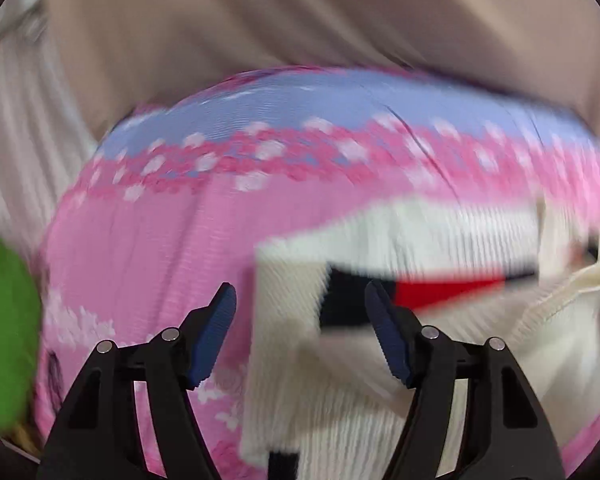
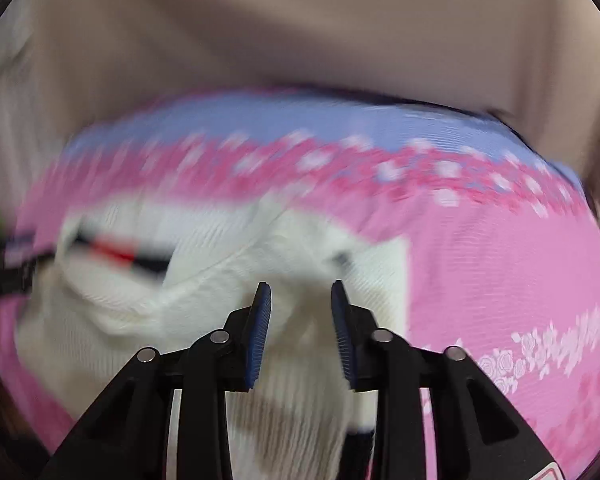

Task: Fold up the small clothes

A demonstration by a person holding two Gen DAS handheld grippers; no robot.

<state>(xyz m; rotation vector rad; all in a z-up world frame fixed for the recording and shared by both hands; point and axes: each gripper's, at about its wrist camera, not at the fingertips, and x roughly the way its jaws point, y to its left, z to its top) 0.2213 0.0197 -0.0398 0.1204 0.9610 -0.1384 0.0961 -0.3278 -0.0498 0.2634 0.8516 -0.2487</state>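
Knitwear first: a cream ribbed sweater point(image 1: 340, 400) with a navy and red stripe lies on the pink floral blanket point(image 1: 140, 260), and both my tongs are over it. In the left wrist view it fills the ground from 6 o'clock out to 3 o'clock; in the right wrist view the sweater point(image 2: 120, 300) bunches toward 9 o'clock, the stripe showing there.

My left gripper point(image 1: 300, 300) is spread wide, its blue pads point(image 1: 216, 336) apart with one straddling the sweater's left edge, nothing pinched. My right gripper point(image 2: 300, 300) is parted more narrowly, and a ridge of cream knit rises between the pads point(image 2: 260, 336); I judge I am about to take that fold, though blur hides whether the pads touch it.

Outward, the blanket point(image 2: 500, 280) turns lilac at 12 o'clock, giving a soft flat bed for folding. Beyond is beige cloth point(image 1: 300, 12). Something green point(image 1: 4, 320) sits at 9 o'clock in the left view.
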